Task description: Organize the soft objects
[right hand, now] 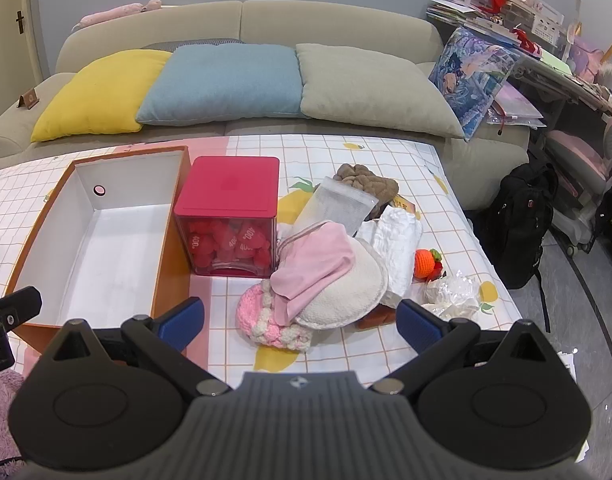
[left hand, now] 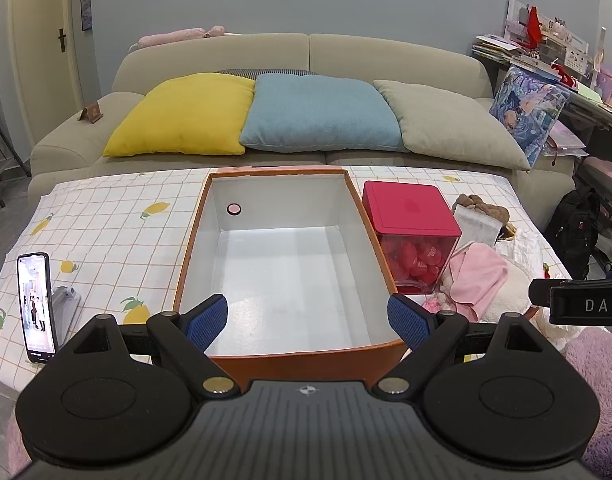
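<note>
An orange box [left hand: 294, 362] with a white inside stands open on the table; in the right wrist view the same orange box [right hand: 172, 268] sits at the left. My left gripper [left hand: 307, 320] is open over its near rim, nothing between the fingers. A heap of soft things lies to the right: a pink cloth [right hand: 317, 260], a cream pad [right hand: 345, 292], a pink knitted piece [right hand: 266, 320], a white cloth [right hand: 397, 240], a brown plush [right hand: 369, 184] and an orange knitted toy [right hand: 425, 262]. My right gripper [right hand: 300, 322] hangs open just before the heap.
A clear cube with a red lid [right hand: 230, 224] holds red sweets between box and heap. A phone [left hand: 36, 306] stands at the table's left. A grey mesh pouch [right hand: 337, 208] leans in the heap. Behind is a sofa [left hand: 345, 52] with cushions; a black backpack [right hand: 521, 216] sits on the floor.
</note>
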The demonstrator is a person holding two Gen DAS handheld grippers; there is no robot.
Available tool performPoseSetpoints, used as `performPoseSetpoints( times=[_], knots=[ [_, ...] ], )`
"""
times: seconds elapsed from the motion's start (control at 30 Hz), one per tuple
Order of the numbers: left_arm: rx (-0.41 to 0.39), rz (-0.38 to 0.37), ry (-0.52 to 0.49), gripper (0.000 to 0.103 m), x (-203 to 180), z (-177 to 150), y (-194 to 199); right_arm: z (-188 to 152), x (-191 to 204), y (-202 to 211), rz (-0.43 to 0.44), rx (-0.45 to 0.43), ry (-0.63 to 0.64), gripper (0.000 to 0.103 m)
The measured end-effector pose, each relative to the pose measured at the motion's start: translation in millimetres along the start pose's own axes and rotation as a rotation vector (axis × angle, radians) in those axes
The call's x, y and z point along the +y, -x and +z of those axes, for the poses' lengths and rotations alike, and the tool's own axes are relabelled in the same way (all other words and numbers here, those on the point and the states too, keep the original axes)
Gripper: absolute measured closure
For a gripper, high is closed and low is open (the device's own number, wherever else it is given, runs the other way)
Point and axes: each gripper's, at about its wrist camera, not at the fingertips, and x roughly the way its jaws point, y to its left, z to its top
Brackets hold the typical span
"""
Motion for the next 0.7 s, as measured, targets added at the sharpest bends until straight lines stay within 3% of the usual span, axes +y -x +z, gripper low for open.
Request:
performPoseSetpoints(
  times=[0.7],
  knots=[
    [0.009, 0.001, 0.011, 0.000, 1.0, -0.6, -0.3, -2.0, -0.8, -2.6, -0.001, 0.011, -0.010, 0.003]
  ],
)
